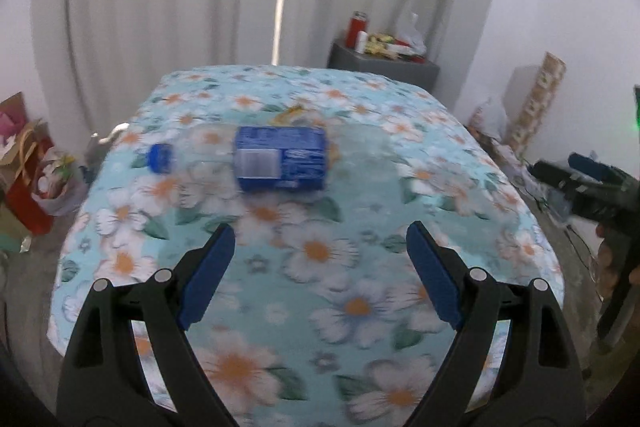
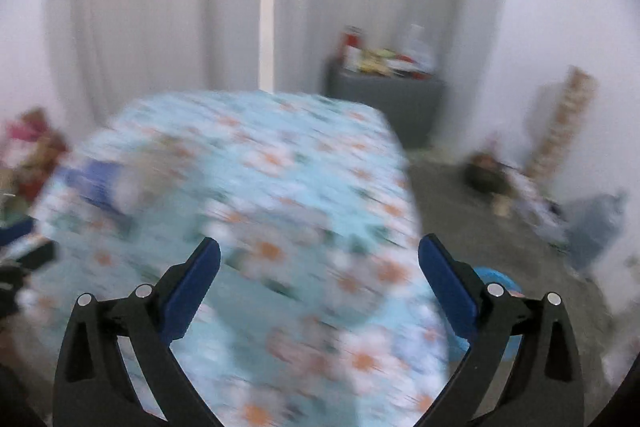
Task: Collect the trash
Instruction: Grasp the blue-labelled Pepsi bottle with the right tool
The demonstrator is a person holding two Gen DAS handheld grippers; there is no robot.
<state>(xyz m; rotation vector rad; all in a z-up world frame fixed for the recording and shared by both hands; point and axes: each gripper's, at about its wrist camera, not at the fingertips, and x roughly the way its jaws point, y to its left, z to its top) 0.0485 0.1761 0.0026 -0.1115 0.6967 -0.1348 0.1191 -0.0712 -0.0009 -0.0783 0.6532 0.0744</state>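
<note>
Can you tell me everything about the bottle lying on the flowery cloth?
The bottle is clear plastic, so the flowers show through it. It has a blue cap at its left end and a blue label with a pale patch wrapped round its middle. It looks empty. It lies on its side across the flowery cloth, resting on it, and nothing else touches it. In the right wrist view it is only a blue blur near the cloth's left edge.
</note>
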